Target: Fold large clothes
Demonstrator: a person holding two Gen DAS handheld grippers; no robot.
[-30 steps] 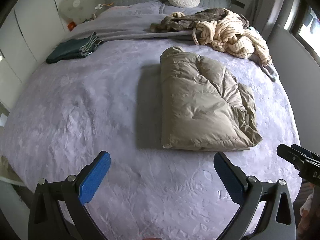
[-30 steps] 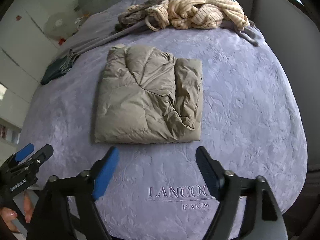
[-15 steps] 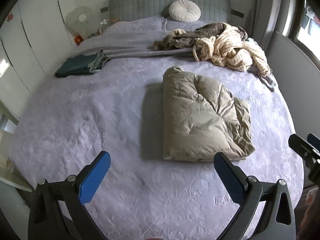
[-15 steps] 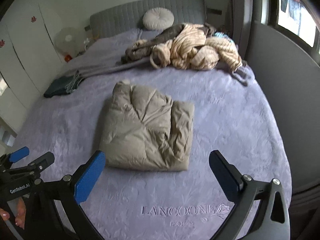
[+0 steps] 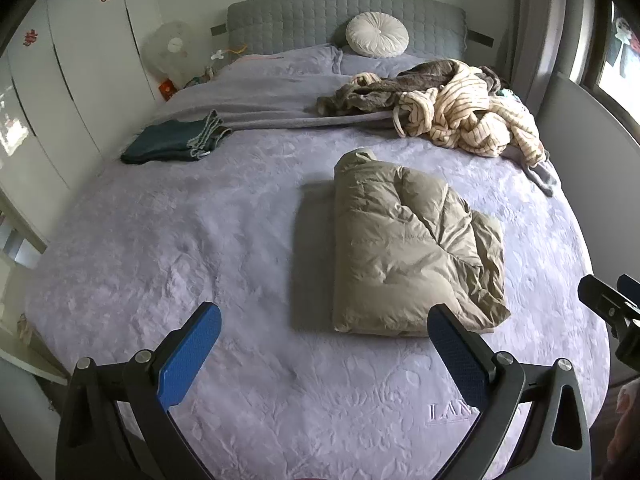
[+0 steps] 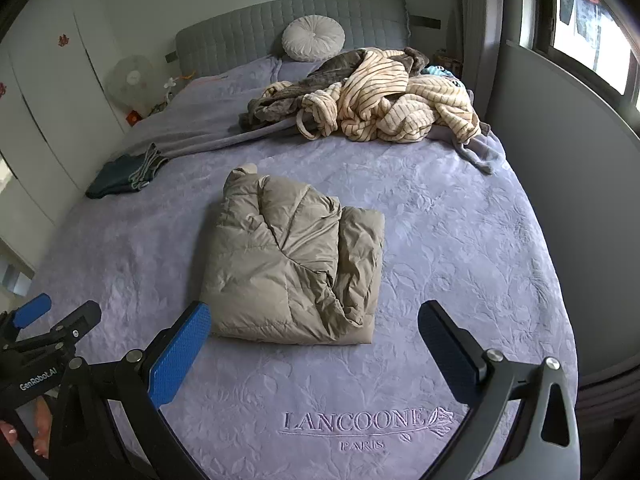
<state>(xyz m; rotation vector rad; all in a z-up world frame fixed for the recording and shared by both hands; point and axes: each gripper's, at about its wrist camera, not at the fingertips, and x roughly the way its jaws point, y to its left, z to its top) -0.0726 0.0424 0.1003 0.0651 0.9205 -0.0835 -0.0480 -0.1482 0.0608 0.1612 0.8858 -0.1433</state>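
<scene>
Sweeping from the left: dark green folded clothes [image 5: 176,141] by the bed's left edge, squared up and set apart from the rest, likely a finished piece parked out of the way. Nearer, left gripper [image 5: 324,340] with blue pads spread wide and nothing between them, poised over bare purple bedspread [image 5: 160,240] just short of the jacket. Centre: tan puffer jacket [image 6: 292,260] folded into a thick rectangle, lying flat on the bedspread, sleeve tucked along its right side – apparently folded and let go, since neither gripper touches it. Beyond it toward the grey headboard [image 6: 288,20], a round white cushion [image 6: 313,38] and a tangled heap of striped and brown clothes [image 6: 380,96] – unfolded, probably the waiting stock for further folding. Right gripper [image 6: 314,338] likewise spread to its widest, empty, held above the near edge of the bed just below the jacket's lower hem. No basket, box or drawer visible – clothes rest straight on the bed. Far right: grey wall panel and a window, nothing of the task there
</scene>
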